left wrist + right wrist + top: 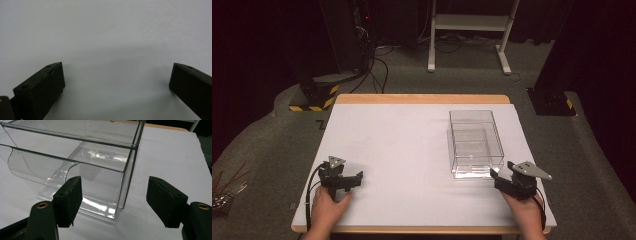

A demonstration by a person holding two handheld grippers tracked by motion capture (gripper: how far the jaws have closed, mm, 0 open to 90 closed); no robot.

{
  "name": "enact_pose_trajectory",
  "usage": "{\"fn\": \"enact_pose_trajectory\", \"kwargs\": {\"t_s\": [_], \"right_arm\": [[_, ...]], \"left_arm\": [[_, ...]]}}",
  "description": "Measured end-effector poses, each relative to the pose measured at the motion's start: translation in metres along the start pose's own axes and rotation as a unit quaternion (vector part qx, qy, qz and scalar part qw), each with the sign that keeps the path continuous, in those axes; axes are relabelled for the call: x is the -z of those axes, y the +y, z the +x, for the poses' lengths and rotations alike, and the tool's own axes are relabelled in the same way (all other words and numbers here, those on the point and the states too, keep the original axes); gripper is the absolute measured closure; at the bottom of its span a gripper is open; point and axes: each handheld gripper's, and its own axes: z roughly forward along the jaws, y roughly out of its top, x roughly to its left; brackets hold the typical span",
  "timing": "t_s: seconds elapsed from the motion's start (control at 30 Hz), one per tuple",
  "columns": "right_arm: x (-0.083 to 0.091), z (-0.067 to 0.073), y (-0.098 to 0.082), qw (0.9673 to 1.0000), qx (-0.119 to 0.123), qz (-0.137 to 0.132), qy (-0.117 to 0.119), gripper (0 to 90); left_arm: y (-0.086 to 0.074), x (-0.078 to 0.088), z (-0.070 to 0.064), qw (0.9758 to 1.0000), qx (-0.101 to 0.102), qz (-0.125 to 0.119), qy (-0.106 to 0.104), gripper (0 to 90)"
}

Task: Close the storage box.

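Note:
A clear plastic box (475,142) with a drawer front stands on the right half of the white table (412,150). My right gripper (498,176) rests open just in front of the box's near right corner. In the right gripper view the clear box (82,165) lies right ahead of the open right gripper (114,195), with the box's corner post between the jaws' line of sight. My left gripper (357,178) sits open on the table at the near left, far from the box. In the left gripper view the left gripper (116,75) holds nothing and faces bare white table.
The table's wooden edge (422,98) runs along the far side. Beyond it, on the grey floor, are a white desk frame (469,30), cables (377,65) and a yellow-black striped base (314,97). A dark stand base (552,100) sits at the right.

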Motion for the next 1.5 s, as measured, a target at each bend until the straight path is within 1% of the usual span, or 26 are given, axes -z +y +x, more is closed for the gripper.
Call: {"fn": "enact_pose_trajectory", "kwargs": {"t_s": [0.17, 0.33, 0.37, 0.7, 0.87, 1.0, 1.23, 1.5], "right_arm": [[-0.005, -0.001, 0.003, 1.0000, -0.003, 0.000, -0.002, 29.2], [-0.008, -0.002, 0.005, 1.0000, -0.001, 0.001, -0.004, 29.2], [-0.009, -0.002, 0.006, 1.0000, -0.004, 0.001, -0.006, 29.2], [-0.016, -0.003, 0.010, 0.9999, -0.002, 0.001, -0.010, 29.3], [-0.020, -0.004, 0.013, 0.9999, -0.004, 0.000, -0.012, 29.3], [-0.025, -0.005, 0.015, 0.9998, -0.011, -0.001, -0.015, 29.1], [-0.030, -0.008, 0.018, 0.9998, -0.011, -0.002, -0.019, 28.9], [-0.036, -0.010, 0.021, 0.9996, -0.018, -0.004, -0.021, 28.6]], "left_arm": [[0.000, 0.000, 0.000, 1.0000, 0.001, -0.001, 0.000, 0.4], [0.000, 0.000, 0.000, 1.0000, 0.001, 0.000, 0.000, 0.4], [0.000, 0.000, 0.000, 1.0000, 0.001, -0.001, 0.000, 0.4], [0.000, 0.000, 0.000, 1.0000, 0.000, 0.000, 0.000, 0.4], [0.000, 0.000, 0.000, 1.0000, 0.000, 0.000, 0.000, 0.4], [0.000, 0.000, 0.000, 1.0000, 0.000, 0.000, 0.000, 0.4], [0.000, 0.000, 0.000, 1.0000, 0.000, 0.000, 0.000, 0.4], [0.000, 0.000, 0.000, 1.0000, 0.000, 0.000, 0.000, 0.4]]}}
